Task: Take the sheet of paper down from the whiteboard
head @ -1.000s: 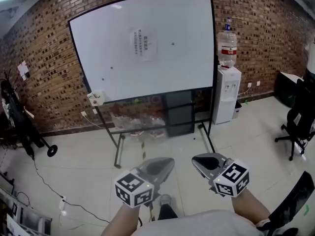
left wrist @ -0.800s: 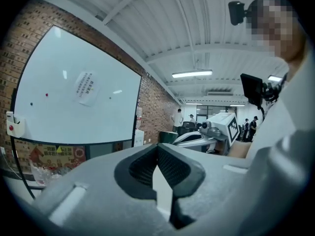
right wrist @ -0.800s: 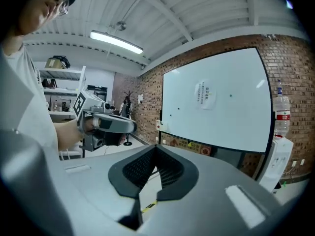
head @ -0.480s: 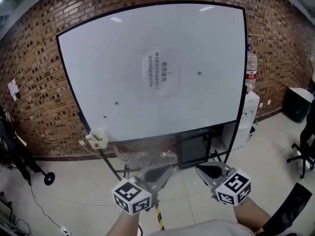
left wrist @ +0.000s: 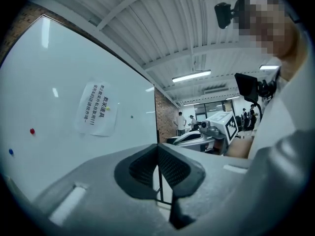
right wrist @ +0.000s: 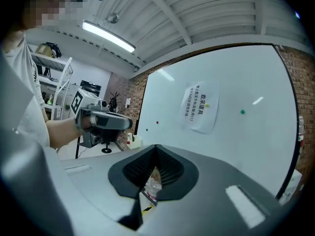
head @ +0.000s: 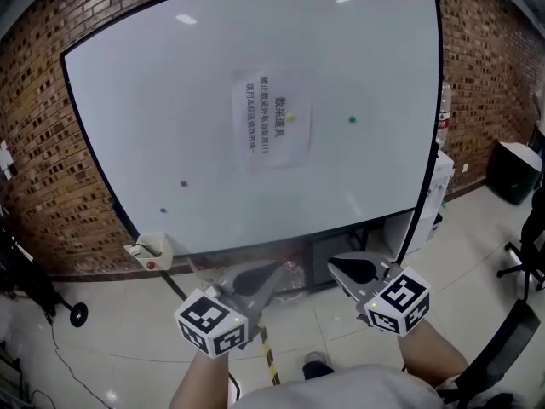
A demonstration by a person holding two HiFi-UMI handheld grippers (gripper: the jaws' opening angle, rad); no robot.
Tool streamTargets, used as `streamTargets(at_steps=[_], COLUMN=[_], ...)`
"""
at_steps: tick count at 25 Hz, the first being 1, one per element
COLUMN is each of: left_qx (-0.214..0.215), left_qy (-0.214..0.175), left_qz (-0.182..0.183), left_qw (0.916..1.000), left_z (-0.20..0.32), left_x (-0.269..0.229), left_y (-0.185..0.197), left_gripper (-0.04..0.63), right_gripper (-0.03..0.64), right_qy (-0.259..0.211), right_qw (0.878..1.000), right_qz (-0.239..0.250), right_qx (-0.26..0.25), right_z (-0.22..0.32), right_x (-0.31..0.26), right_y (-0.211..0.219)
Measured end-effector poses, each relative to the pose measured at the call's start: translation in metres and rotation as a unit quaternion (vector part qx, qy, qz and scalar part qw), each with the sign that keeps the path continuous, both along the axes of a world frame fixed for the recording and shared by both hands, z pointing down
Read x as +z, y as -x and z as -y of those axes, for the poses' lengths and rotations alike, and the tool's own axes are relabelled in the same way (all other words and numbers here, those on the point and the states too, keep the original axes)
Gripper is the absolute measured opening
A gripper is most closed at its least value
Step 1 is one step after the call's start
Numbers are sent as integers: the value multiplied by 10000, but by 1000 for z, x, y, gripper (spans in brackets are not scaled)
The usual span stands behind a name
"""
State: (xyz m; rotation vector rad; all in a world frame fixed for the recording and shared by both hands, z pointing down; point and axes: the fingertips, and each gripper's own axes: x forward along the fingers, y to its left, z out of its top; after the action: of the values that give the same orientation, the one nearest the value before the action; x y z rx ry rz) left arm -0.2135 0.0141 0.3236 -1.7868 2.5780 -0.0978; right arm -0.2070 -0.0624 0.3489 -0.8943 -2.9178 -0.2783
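Head view: the sheet of paper (head: 272,118) hangs on the whiteboard (head: 128,143) under a yellow magnet (head: 289,118), well above and ahead of the left gripper (head: 271,273) and right gripper (head: 335,266), which sit side by side and apart. The board looms much nearer than a second ago.

Left gripper view: its jaws are pressed together and hold nothing. The paper lies up and left of them.

Right gripper view: its jaws are likewise closed and empty. The paper lies above and right of them.
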Motion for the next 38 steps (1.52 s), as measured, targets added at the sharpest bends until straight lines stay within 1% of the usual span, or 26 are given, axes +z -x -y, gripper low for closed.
streamTargets(at_steps=[6,12,14,16,19,23,26,30,33,35,37,38], left_qx=[-185,-269,-341,-373,-343,-391,-392,-366,-438,-583,-700,-747], left_qy=[27,41,60,77,135,189,234,156,63,-13,-15,-2], left_qz=[67,-30,15,30,-4,-21,68,253,387,425,443,448], left_qw=[9998,9996,9994,9993,9993,9991,9989,9989,9983,9974,9966,9962], left_z=[14,46,54,58,58,50,41,27,17,8,1,-2], left_x=[-5,-9,-14,-16,-14,-17,-27,-45,-53,-58,-62,-63], left_y=[88,177,200,216,231,245,255,266,275,283,290,294], left_gripper=[2,2,2,2,2,2,2,2,47,99,168,189], right_gripper=[-2,-2,-2,-2,-2,-2,-2,-2,-2,-2,-2,-2], right_qy=[-42,-128,-184,-230,-219,-196,-127,-15,-31,-44,-76,-78], right_qw=[9998,9995,9993,9991,9992,9994,9997,9998,9999,9999,9999,9999], right_qz=[104,7,18,34,35,-83,-33,21,43,68,83,89], right_qx=[-174,-274,-334,-347,-333,-290,-214,-193,-131,-103,-89,-84], right_z=[13,38,43,48,51,47,44,38,36,35,33,33], right_x=[-4,0,-3,-6,-8,-5,-10,-12,-13,-16,-17,-18], right_y=[88,179,204,223,239,250,255,261,265,267,269,271])
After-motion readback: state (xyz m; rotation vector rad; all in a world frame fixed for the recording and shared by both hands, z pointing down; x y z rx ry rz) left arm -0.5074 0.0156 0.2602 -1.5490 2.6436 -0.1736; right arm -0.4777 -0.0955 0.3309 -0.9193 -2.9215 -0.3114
